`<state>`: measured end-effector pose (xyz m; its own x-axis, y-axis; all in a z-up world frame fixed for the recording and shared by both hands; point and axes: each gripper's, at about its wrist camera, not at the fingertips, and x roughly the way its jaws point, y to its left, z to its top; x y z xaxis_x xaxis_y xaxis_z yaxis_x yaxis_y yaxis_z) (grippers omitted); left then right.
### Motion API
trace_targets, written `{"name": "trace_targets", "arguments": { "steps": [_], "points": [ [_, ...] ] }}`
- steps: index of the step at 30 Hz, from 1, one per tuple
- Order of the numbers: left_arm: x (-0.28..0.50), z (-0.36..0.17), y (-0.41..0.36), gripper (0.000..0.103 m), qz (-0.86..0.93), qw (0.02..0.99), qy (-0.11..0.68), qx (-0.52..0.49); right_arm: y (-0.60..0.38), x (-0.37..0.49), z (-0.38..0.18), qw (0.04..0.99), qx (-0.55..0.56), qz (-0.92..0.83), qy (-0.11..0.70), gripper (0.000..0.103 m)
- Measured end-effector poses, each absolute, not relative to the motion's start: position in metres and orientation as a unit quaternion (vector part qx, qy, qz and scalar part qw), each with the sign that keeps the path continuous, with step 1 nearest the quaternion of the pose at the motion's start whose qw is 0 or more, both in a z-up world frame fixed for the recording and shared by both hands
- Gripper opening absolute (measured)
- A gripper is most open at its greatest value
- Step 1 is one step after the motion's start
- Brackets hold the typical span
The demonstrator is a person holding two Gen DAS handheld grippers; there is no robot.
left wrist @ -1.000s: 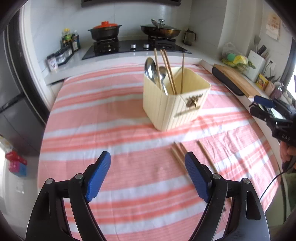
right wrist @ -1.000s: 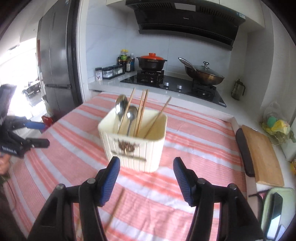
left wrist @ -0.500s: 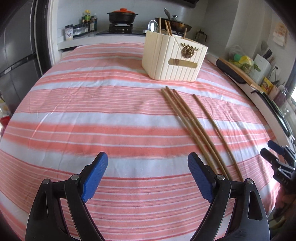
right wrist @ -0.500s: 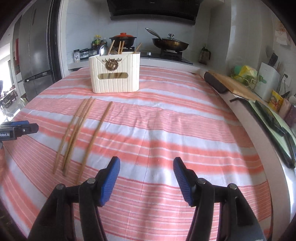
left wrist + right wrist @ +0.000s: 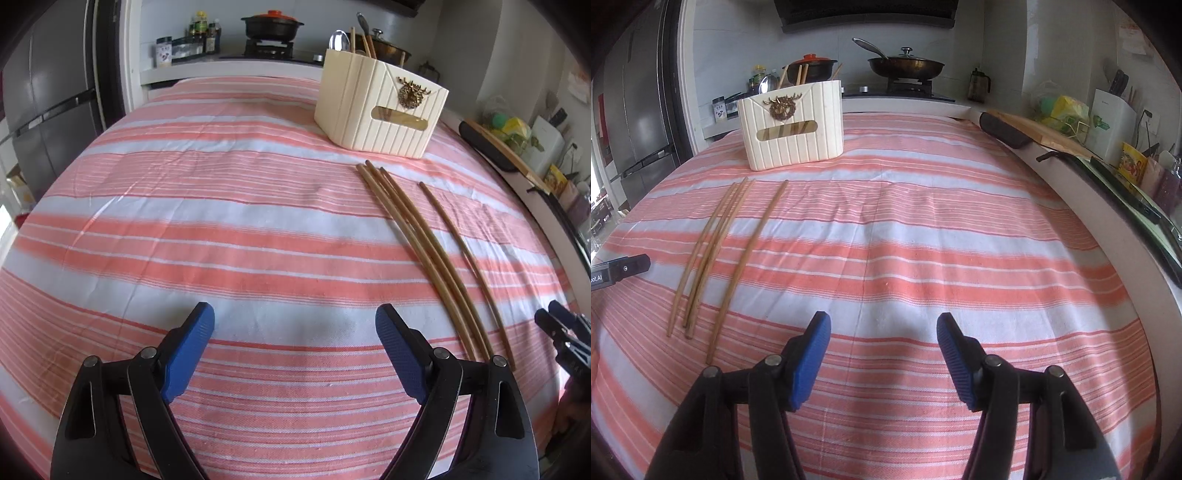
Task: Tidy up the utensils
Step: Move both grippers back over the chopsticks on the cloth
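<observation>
A cream utensil holder (image 5: 380, 107) stands at the far side of the striped tablecloth and holds spoons and chopsticks; it also shows in the right wrist view (image 5: 792, 125). Several wooden chopsticks (image 5: 421, 251) lie loose on the cloth in front of it, seen in the right wrist view (image 5: 716, 251) too. My left gripper (image 5: 294, 347) is open and empty, low over the cloth, left of the chopsticks' near ends. My right gripper (image 5: 882, 350) is open and empty, to the right of the chopsticks.
The table (image 5: 960, 221) carries a pink and white striped cloth. A stove with a red-lidded pot (image 5: 812, 66) and a pan (image 5: 905, 66) is behind. A cutting board (image 5: 1034, 129) and counter clutter lie to the right. A fridge (image 5: 48, 96) stands left.
Both grippers have pulled back from the holder and dropped low over the cloth near the table's front. The loose chopsticks now lie fully in view. Both stay open.
</observation>
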<state>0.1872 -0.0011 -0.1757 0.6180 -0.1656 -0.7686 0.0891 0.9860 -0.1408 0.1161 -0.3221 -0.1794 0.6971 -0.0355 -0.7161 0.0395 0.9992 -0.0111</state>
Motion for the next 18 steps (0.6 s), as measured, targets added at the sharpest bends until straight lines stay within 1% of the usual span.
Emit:
{"name": "trace_targets", "arguments": {
  "steps": [4,9,10,12,15,18],
  "points": [
    [0.187,-0.173,-0.008,0.091,-0.07,0.899,0.431,-0.03,-0.324,0.116,-0.18,0.921,0.008,-0.027,0.389,0.061],
    [0.196,-0.146,-0.036,0.092,-0.108,0.904,0.412,-0.037,-0.323,0.118,-0.181,0.919,0.008,-0.024,0.394,0.061],
    [0.199,-0.141,-0.045,0.094,-0.113,0.906,0.408,-0.027,-0.323,0.118,-0.182,0.919,0.008,-0.023,0.395,0.061],
    [0.206,-0.138,-0.064,0.094,-0.11,0.911,0.398,0.004,-0.323,0.117,-0.182,0.919,0.009,-0.023,0.394,0.061],
    [0.218,-0.147,-0.082,0.094,-0.085,0.912,0.399,0.038,-0.324,0.117,-0.181,0.92,0.011,-0.024,0.392,0.061],
    [0.232,-0.163,-0.082,0.094,-0.076,0.9,0.429,0.02,-0.324,0.116,-0.181,0.92,0.013,-0.025,0.39,0.061]
  ]
}}
